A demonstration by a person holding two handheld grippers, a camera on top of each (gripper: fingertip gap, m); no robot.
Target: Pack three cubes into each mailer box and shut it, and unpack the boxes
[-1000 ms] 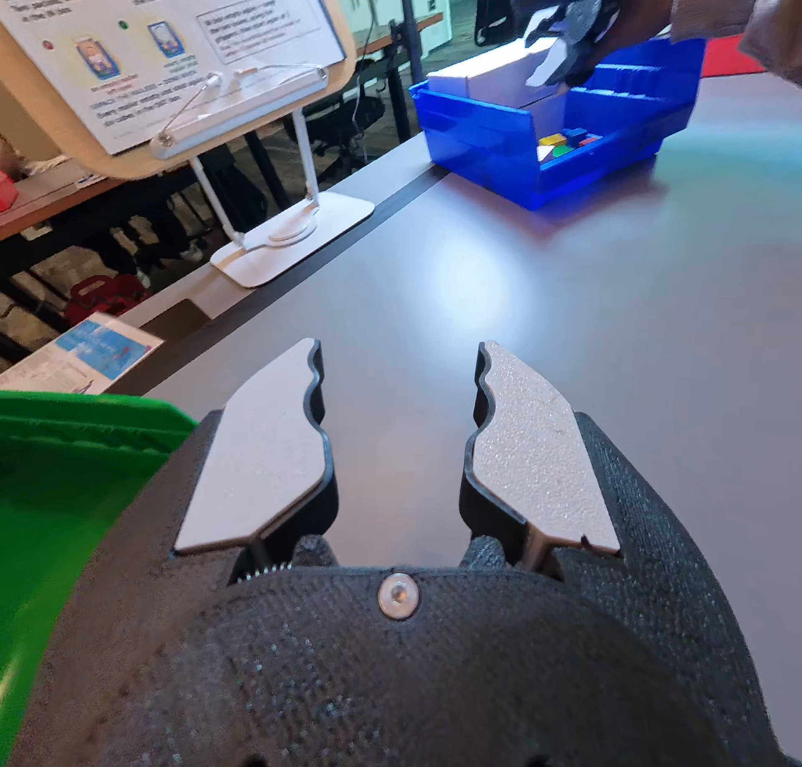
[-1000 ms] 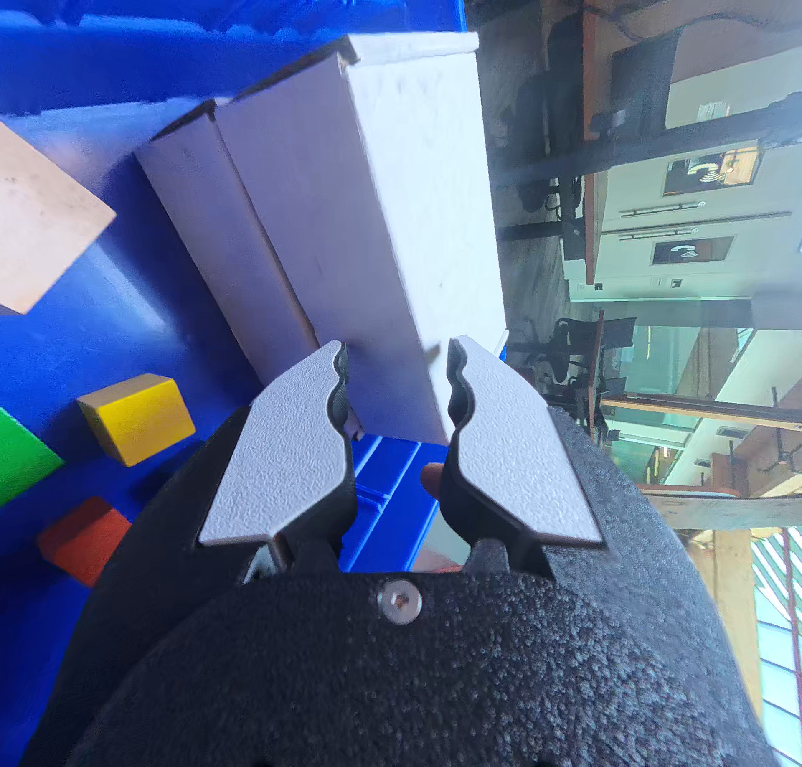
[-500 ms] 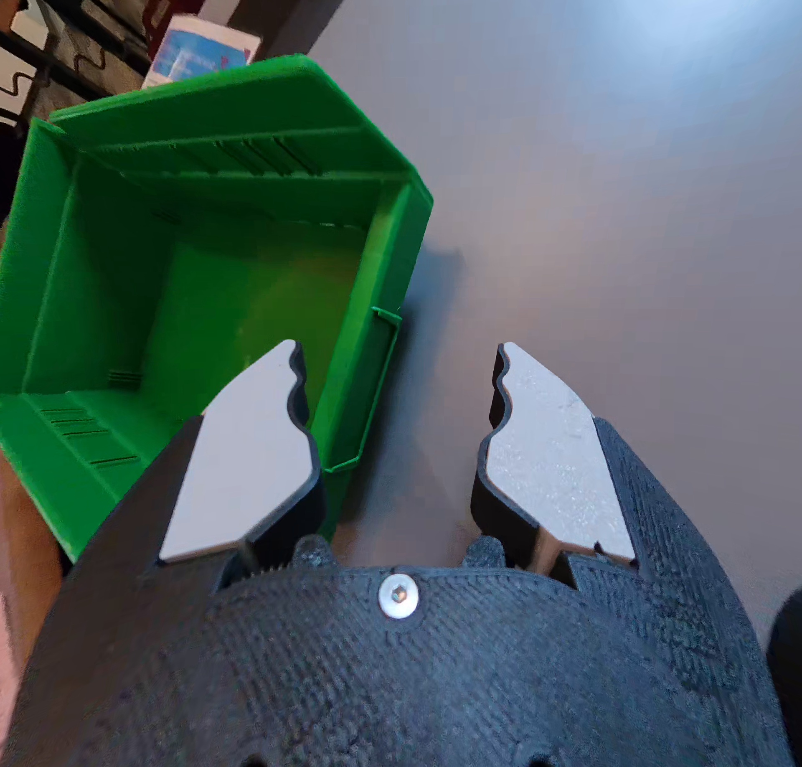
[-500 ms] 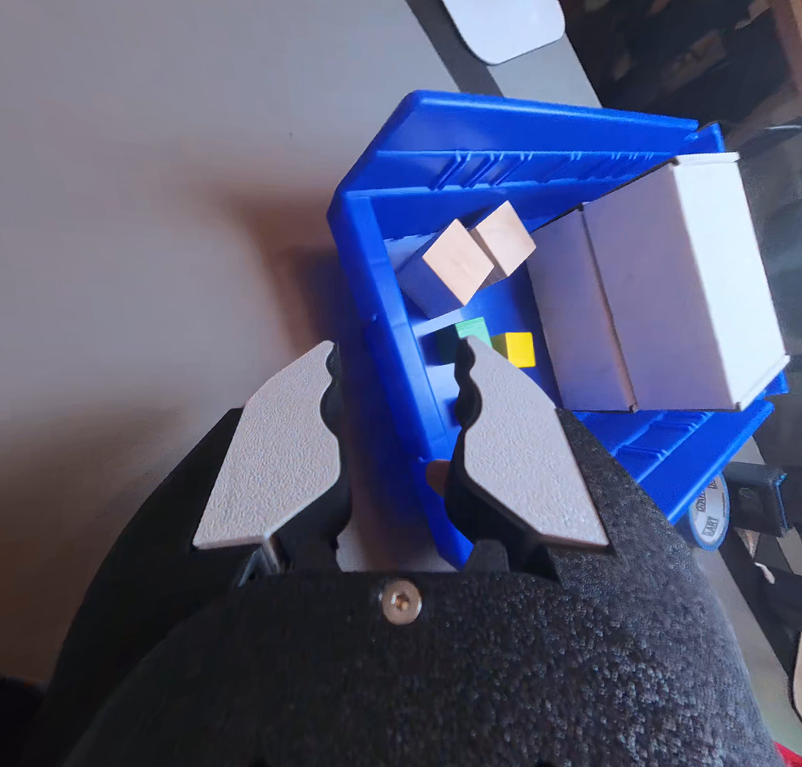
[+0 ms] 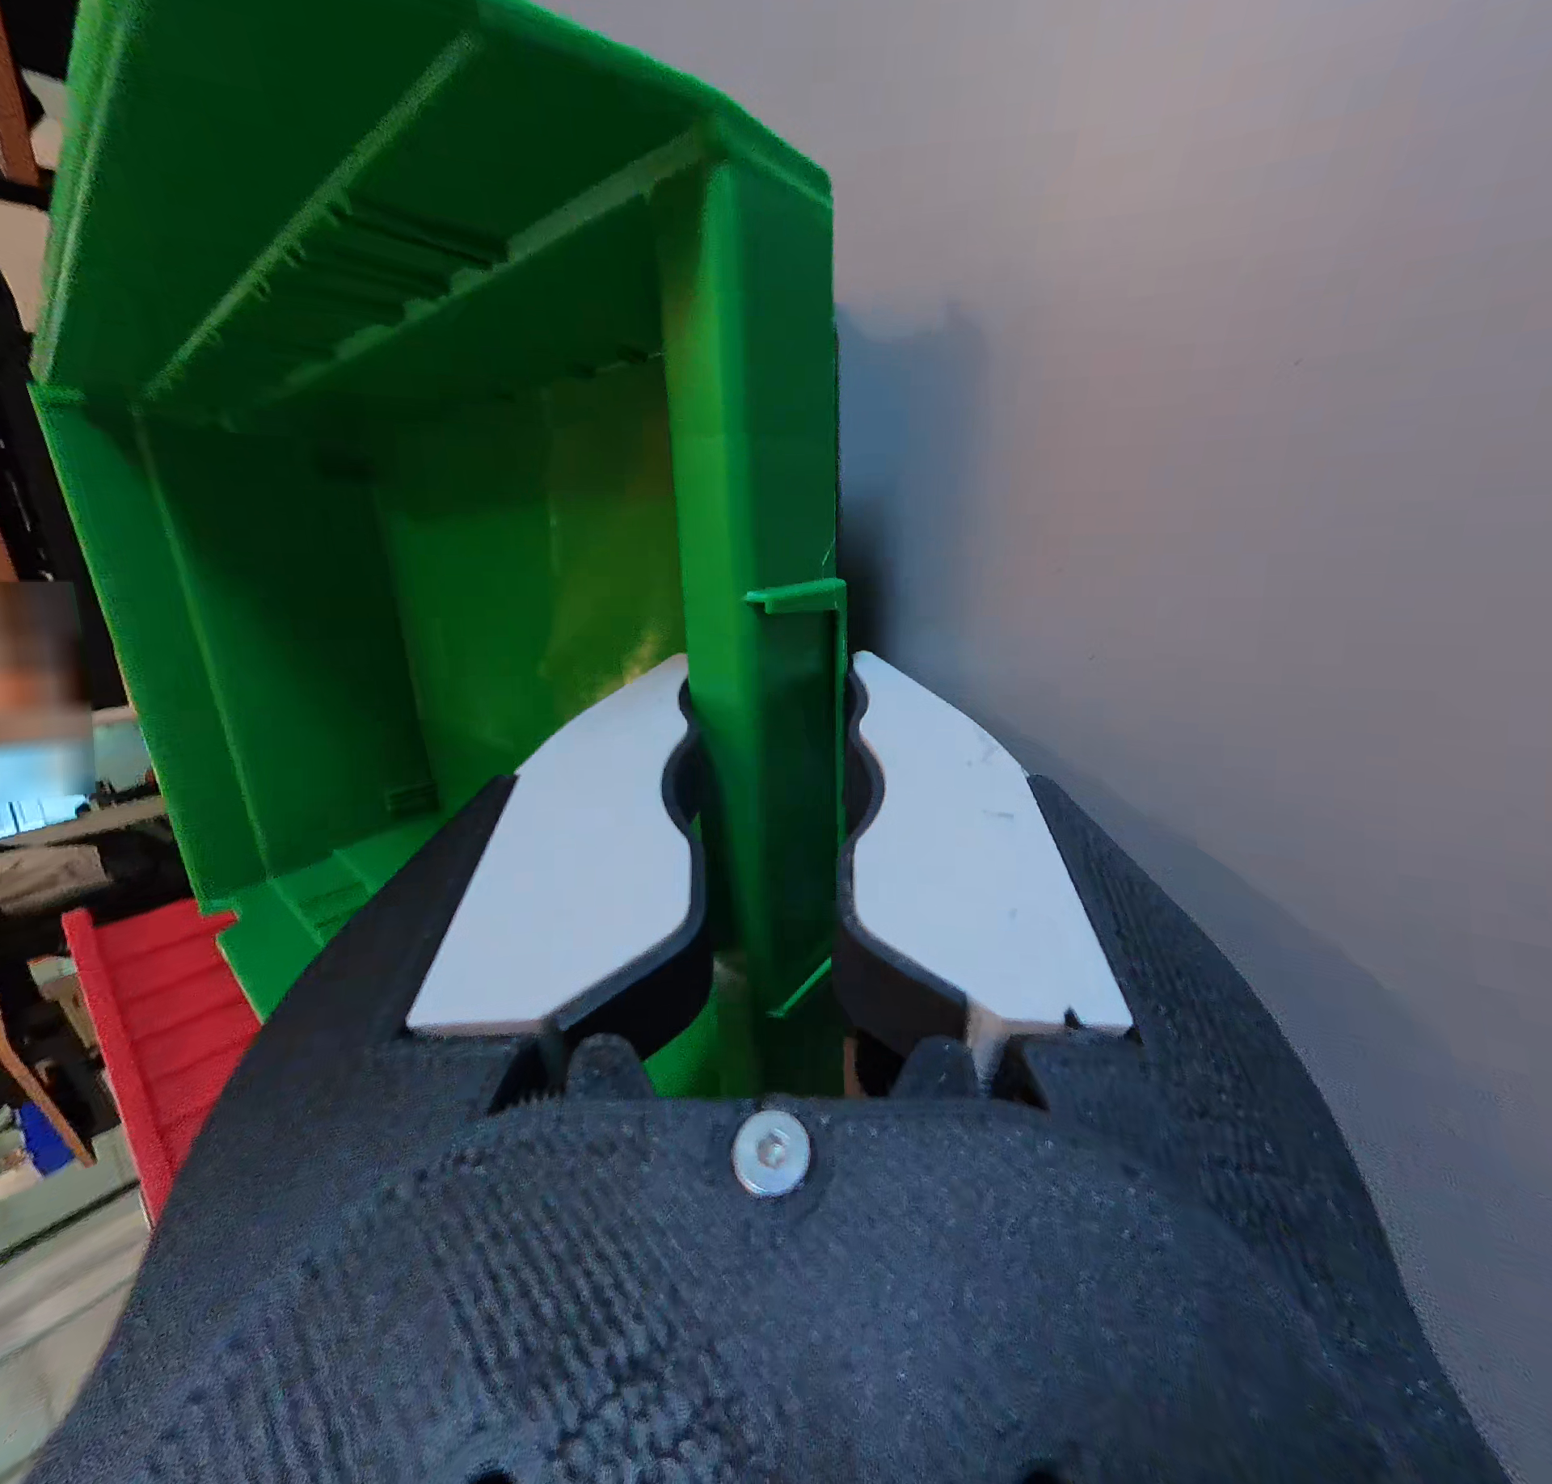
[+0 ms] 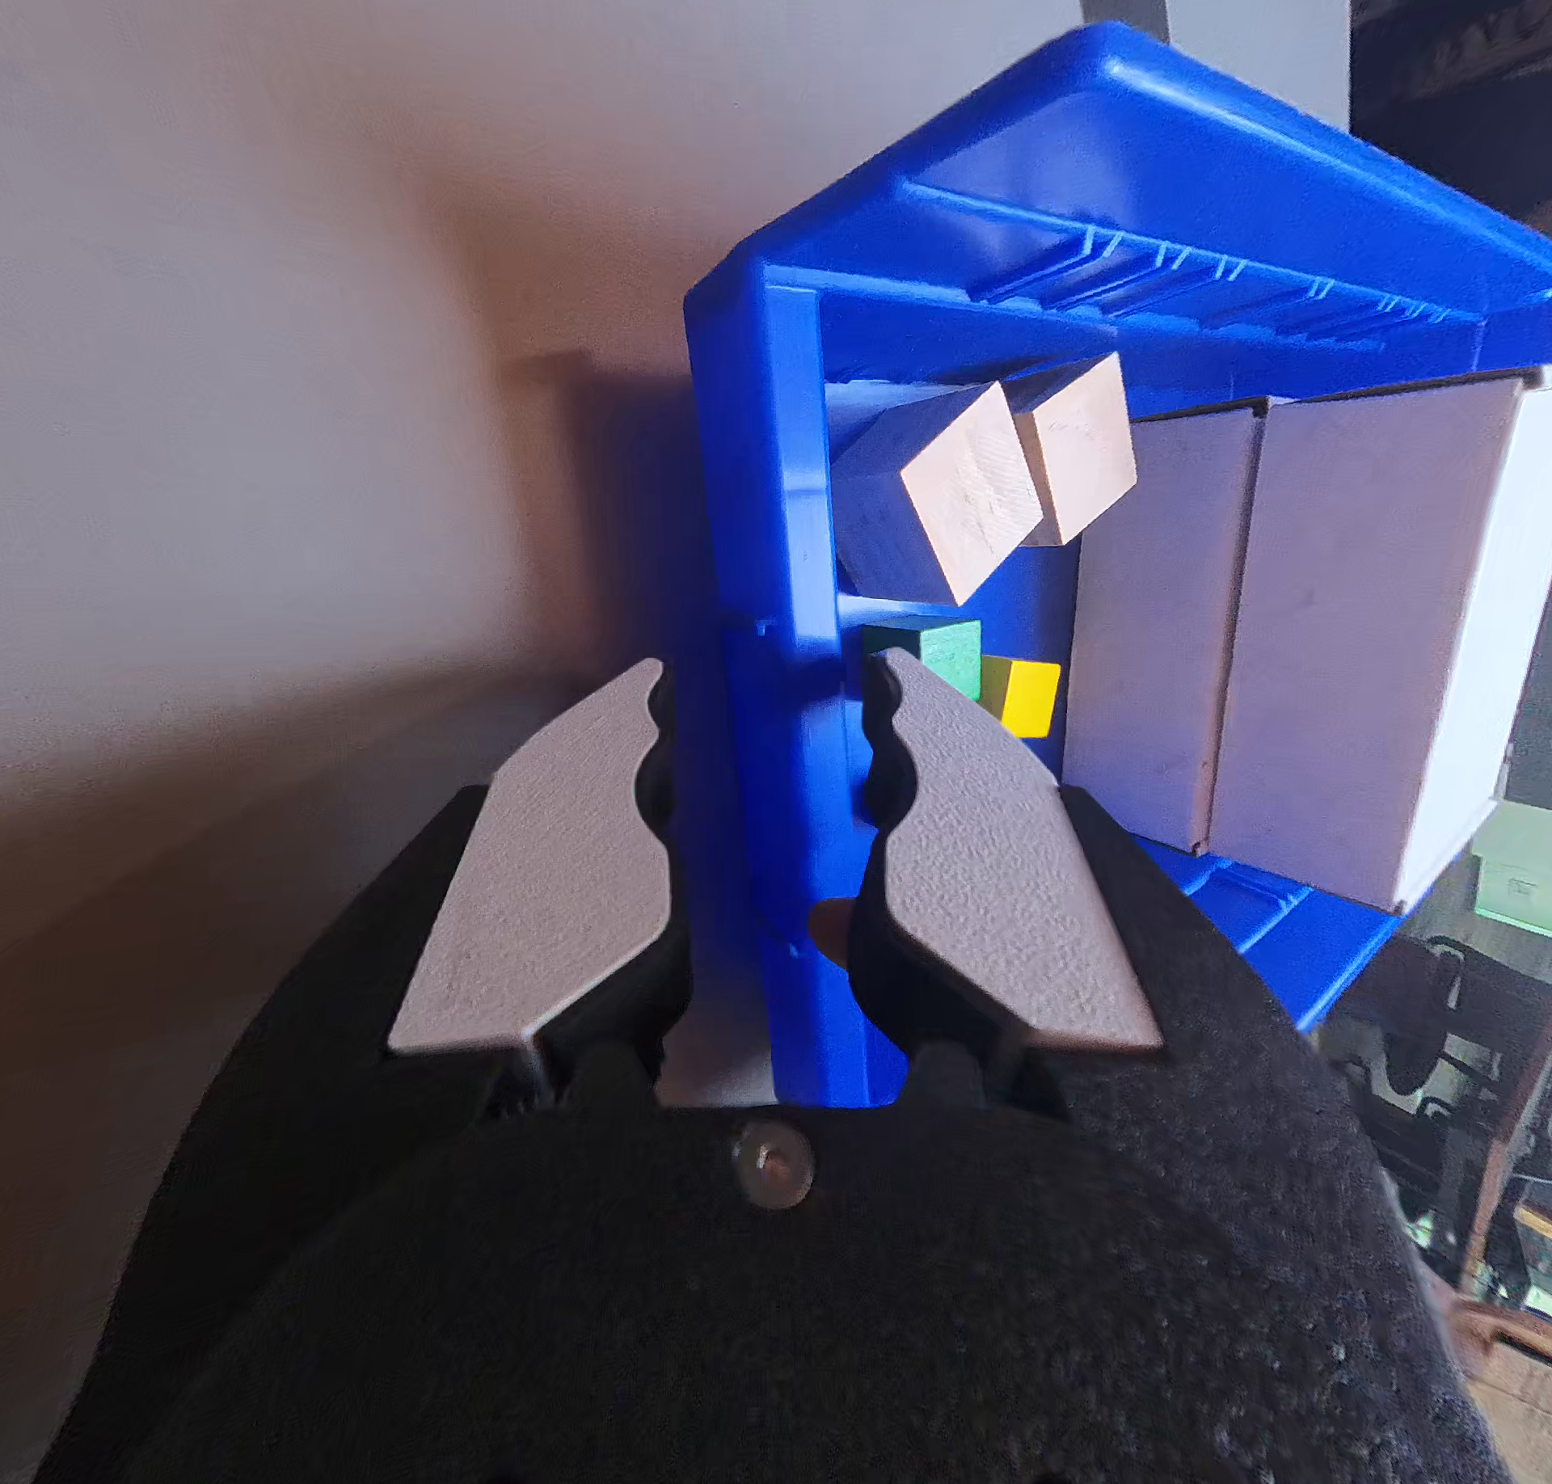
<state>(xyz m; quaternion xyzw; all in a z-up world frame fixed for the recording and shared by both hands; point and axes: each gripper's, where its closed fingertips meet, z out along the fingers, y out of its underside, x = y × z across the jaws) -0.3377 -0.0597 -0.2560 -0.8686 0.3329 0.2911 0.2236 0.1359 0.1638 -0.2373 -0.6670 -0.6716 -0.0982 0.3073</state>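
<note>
In the left wrist view, a red bin [image 5: 159, 1015] shows at eight o'clock, partly hidden behind the green bin [image 5: 353, 453], which fills the upper left from nine to twelve o'clock with its open inside facing the camera and nothing visible in it. The left tongs [image 5: 768, 759] straddle the green bin's front wall at the centre: one finger lies inside the bin, the other outside against the label holder, and both pads press the wall, so the tongs are closed down on the green bin. The grey bench [image 5: 1218, 352] spreads from twelve to four o'clock.

In the right wrist view, the grey bench [image 6: 294, 310] takes the left side from nine to twelve o'clock. The right tongs [image 6: 768, 759] sit at the centre over the front wall of the blue bin [image 6: 1176, 167], one finger outside and one inside; the gap is narrow and the wall runs between the pads, though firm contact on the outer side cannot be told. Inside the bin, two plain wooden cubes [image 6: 1016, 478] lean together at one o'clock. Below them, just past the inner fingertip, a green cube [image 6: 949, 650] touches a yellow cube [image 6: 1029, 696]. At three o'clock two white mailer boxes [image 6: 1344, 629], both shut, stand on edge side by side against the bin's far side.
</note>
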